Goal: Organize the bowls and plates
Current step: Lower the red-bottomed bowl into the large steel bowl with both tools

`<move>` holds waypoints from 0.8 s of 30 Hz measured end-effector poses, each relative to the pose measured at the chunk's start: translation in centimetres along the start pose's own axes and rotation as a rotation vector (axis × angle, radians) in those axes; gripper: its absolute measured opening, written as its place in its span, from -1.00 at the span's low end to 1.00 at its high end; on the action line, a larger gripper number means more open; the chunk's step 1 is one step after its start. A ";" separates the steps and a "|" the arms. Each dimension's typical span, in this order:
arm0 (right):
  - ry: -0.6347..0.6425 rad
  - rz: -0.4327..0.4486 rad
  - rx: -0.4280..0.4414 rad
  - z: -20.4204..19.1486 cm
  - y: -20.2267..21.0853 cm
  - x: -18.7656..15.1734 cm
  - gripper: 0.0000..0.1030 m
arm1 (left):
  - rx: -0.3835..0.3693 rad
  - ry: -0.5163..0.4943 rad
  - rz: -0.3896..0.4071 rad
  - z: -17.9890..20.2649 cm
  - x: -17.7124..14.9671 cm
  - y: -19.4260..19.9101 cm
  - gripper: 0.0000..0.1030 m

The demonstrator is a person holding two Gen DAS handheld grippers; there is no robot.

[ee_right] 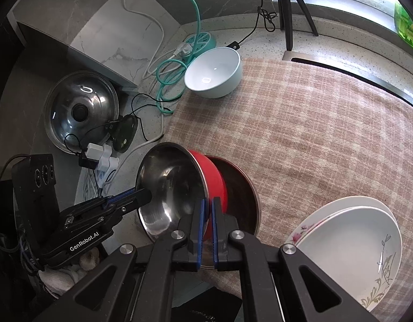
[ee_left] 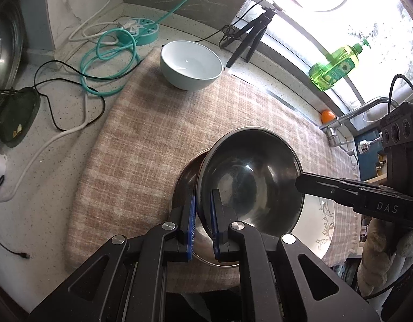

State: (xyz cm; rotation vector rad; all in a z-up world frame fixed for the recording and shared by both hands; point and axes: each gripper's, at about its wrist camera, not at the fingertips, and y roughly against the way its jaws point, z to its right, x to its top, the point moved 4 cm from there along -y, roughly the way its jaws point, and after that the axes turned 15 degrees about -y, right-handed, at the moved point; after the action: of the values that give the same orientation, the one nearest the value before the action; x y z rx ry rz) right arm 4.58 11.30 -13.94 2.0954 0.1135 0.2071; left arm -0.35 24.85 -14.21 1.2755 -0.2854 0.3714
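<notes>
- on the checked cloth, near its 6 o'clock edge: a steel bowl with a red outer wall is seen tilted, its low side resting in a second, darker steel bowl that sits on the cloth.
- left gripper: its blue pads are clamped on the rim of the tilted bowl at that bowl's 7 o'clock in the left wrist view, one pad inside, one outside.
- right gripper: it is closed on the same bowl's rim from the opposite side, seen at the bowl's 3 o'clock in the left wrist view; the red wall is shown just beyond its pads.
- pale blue bowl: it is set upright at the cloth's 12 o'clock corner, well apart from the steel bowls.
- stacked plates: two white floral plates are laid one on the other at 4 o'clock in the right wrist view, near the darker bowl.
- teal power strip: it is placed on the counter beyond the pale bowl, with a teal cable coiled beside it.
- pot lid: it is leaned against the wall at 9 o'clock in the right wrist view.
- green soap bottle: it is stood on the window sill at 2 o'clock.
</notes>
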 end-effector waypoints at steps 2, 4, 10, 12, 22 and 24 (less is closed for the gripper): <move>-0.006 -0.010 -0.006 0.5 -0.4 -0.3 -0.90 | 0.000 -0.006 -0.008 0.1 -0.3 -0.2 -0.83; -0.011 -0.021 -0.012 1.0 -0.8 -0.7 -0.90 | -0.001 -0.008 -0.017 0.1 -0.6 -0.4 -0.83; -0.026 -0.056 -0.036 2.1 -2.4 -1.6 -0.90 | 0.006 -0.012 -0.042 0.2 -1.1 -1.4 -0.83; -0.032 -0.062 -0.039 2.4 -2.7 -1.7 -0.90 | 0.011 -0.017 -0.053 0.3 -1.3 -1.8 -0.84; -0.033 -0.071 -0.060 2.9 -3.8 -1.6 -0.90 | 0.036 -0.039 -0.079 0.2 -1.6 -2.9 -0.83; -0.033 -0.072 -0.065 3.0 -4.0 -1.5 -0.90 | 0.040 -0.045 -0.083 0.4 -1.6 -3.1 -0.84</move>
State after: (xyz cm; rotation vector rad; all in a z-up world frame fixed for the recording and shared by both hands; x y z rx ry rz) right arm 3.70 10.54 -19.04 2.0257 0.1600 0.1308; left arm -0.47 23.58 -17.41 1.3316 -0.2640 0.2790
